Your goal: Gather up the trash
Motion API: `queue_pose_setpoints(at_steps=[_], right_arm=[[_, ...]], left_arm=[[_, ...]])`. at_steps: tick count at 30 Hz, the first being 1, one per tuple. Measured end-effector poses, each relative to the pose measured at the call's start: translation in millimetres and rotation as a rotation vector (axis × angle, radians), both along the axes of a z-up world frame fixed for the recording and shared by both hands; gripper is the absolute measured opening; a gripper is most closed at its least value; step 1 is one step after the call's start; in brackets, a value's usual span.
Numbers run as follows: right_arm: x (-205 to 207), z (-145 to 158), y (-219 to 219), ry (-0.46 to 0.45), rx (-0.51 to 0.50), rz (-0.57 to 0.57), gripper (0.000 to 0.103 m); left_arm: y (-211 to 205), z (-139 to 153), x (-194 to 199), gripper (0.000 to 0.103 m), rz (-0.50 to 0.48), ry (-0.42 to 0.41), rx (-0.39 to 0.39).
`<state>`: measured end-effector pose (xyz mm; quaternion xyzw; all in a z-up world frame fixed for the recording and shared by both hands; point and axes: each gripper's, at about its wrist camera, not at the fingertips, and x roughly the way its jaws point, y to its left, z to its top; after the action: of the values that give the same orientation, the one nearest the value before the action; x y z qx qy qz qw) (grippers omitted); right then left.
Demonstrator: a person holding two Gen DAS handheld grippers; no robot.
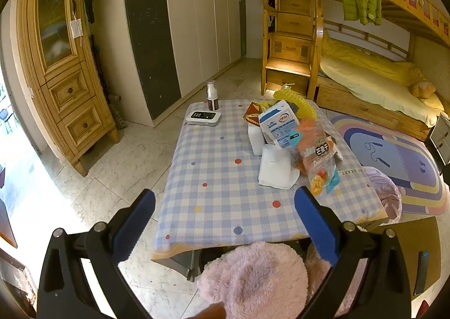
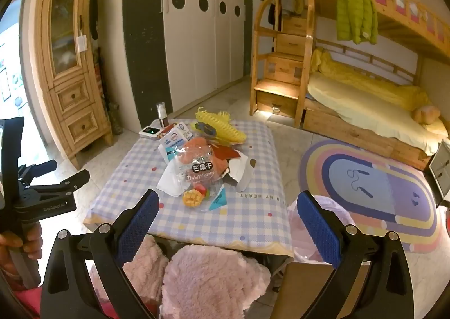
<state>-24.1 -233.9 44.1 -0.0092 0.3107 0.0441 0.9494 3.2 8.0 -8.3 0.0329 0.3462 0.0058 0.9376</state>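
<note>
Bedroom with a tiled floor, a wooden bunk bed (image 2: 365,99) at the far right and a pale wardrobe (image 1: 197,23) at the back; in the middle stands a low counter (image 1: 213,192) under a blue checked cloth. Trash is heaped on the counter's far right part: a dried mango bag (image 2: 199,175) nearest, a white tissue (image 1: 277,169) just left of it, a blue-and-white carton (image 1: 278,124) behind, and yellow foam netting (image 2: 222,127) at the far edge. A white device (image 1: 203,117) and a small bottle (image 1: 212,96) sit apart at the far left corner. Beside the counter's right near corner is a bin lined with a pale pink bag (image 2: 334,214).

Left gripper (image 1: 225,223) hangs over the near edge with jaws spread wide, holding nothing; the heap lies ahead and to its right, well apart. Right gripper (image 2: 227,223) is likewise fully spread and empty, with the mango bag just ahead between its fingers' line, untouched. Pink fleece (image 2: 211,282) covers the person's knees below.
</note>
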Motion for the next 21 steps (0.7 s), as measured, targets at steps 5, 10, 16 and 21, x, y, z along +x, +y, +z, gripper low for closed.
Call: queue_pose_setpoints(at_steps=[5, 10, 16, 21], right_arm=[[0.1, 2.0, -0.1, -0.004, 0.002, 0.0, 0.098], [0.1, 4.0, 0.0, -0.005, 0.003, -0.001, 0.098], [1.4, 0.1, 0.4, -0.005, 0.004, -0.001, 0.098], [1.9, -1.9, 1.2, -0.008, 0.003, 0.001, 0.098]], left_arm=[[0.4, -0.3, 0.4, 0.096, 0.0, 0.0, -0.001], [0.8, -1.0, 0.7, 0.096, 0.0, 0.001, 0.0], [0.6, -1.1, 0.8, 0.096, 0.001, 0.002, 0.0], [1.1, -1.7, 0.6, 0.096, 0.0, 0.002, 0.0]])
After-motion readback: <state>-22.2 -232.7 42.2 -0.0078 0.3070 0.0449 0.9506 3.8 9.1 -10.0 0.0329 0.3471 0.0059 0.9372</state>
